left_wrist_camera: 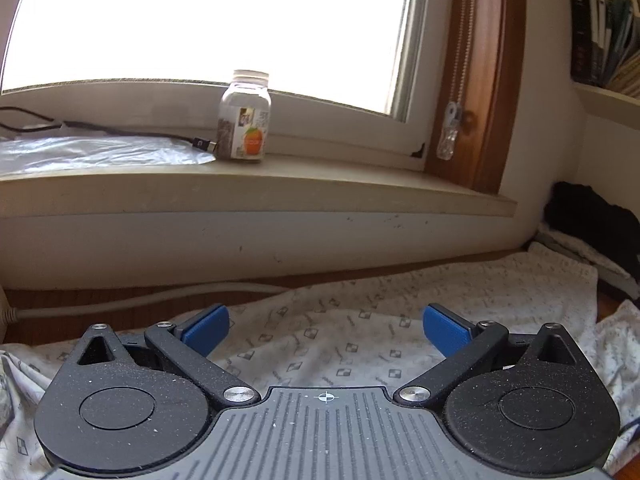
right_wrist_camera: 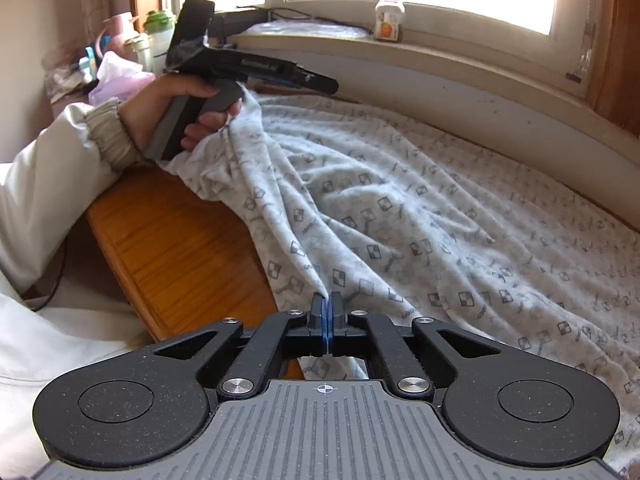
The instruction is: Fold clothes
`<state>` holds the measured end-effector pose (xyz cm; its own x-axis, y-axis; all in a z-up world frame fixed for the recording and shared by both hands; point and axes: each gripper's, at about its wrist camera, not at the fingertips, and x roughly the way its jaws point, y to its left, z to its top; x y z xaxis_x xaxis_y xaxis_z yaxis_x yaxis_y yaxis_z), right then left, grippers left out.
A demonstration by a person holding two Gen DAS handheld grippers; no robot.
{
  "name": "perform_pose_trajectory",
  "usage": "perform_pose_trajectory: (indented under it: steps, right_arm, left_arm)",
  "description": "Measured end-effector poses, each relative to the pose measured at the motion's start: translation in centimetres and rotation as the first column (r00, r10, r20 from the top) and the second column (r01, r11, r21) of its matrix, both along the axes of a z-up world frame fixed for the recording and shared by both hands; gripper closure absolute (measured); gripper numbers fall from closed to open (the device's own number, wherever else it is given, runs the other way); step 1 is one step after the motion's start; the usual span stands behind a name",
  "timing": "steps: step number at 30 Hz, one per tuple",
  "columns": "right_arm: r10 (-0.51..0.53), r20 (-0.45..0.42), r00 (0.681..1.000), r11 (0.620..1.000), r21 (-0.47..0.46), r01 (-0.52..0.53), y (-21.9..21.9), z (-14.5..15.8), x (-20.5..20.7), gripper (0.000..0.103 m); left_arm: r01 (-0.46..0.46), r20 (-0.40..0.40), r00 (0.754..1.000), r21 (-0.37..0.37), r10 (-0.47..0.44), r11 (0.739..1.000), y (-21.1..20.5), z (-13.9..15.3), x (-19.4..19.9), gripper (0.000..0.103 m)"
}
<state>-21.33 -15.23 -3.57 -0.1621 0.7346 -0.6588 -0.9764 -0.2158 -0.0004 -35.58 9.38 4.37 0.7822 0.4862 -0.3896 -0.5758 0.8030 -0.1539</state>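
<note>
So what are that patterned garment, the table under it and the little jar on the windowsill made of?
Garment: soft knit, probably cotton; it drapes in matte folds. Table: varnished wood, with orange grain lines. Jar: clear and glossy, glass or plastic, I cannot tell which.

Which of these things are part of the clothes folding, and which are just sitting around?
Part of the job:
- patterned white garment, spread on the wooden table
- right gripper, shut on the garment's edge
- left gripper, open above the cloth

Just lying about:
- jar on the windowsill
- black cable
- books
- dark clothing
</note>
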Motion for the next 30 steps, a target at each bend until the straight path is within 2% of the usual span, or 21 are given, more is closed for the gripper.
perform_pose_trajectory:
  steps: [4,7,9,13,15,19,20,25,30]
  right_arm:
    - [-0.032,0.039,0.999,0.997,0.065,0.030,0.1,0.9,0.4,0.101]
    - [-0.061,0.069,0.996,0.993,0.110,0.053,0.5,1.7,0.8,0.101]
    - [-0.075,0.086,0.993,0.989,0.131,0.063,0.8,2.1,1.1,0.101]
    - [-0.102,0.150,0.983,0.981,0.177,0.075,1.6,2.6,1.4,0.101]
    - [-0.105,0.160,0.981,0.980,0.186,0.075,1.9,2.6,1.4,0.101]
    - [-0.103,0.170,0.980,0.980,0.186,0.070,2.2,2.2,1.4,0.101]
    - [-0.102,0.169,0.980,0.981,0.182,0.071,2.2,2.0,1.4,0.101]
    - [-0.114,0.162,0.980,0.980,0.178,0.084,2.2,1.5,1.6,0.101]
    - [-0.112,0.149,0.983,0.981,0.176,0.085,2.1,1.4,1.8,0.101]
  left_arm:
    - [0.007,-0.058,0.998,0.036,-0.005,0.999,-0.8,1.0,-1.1,0.000]
    - [0.060,-0.104,0.993,0.073,-0.052,0.995,-2.3,2.0,-2.8,0.000]
    - [0.099,-0.149,0.985,0.084,-0.086,0.992,-3.2,2.4,-3.8,0.000]
    - [0.176,-0.244,0.960,0.154,-0.135,0.972,-5.3,2.6,-4.9,0.003]
    - [0.201,-0.275,0.949,0.159,-0.152,0.967,-5.5,2.3,-5.0,0.010]
    - [0.214,-0.308,0.937,0.128,-0.166,0.968,-4.5,1.3,-4.8,0.039]
    - [0.219,-0.311,0.934,0.116,-0.174,0.969,-4.1,1.1,-4.8,0.042]
    - [0.225,-0.300,0.935,0.093,-0.188,0.970,-3.7,0.9,-5.5,0.040]
    - [0.252,-0.349,0.915,0.103,-0.202,0.962,-4.3,0.4,-4.9,0.027]
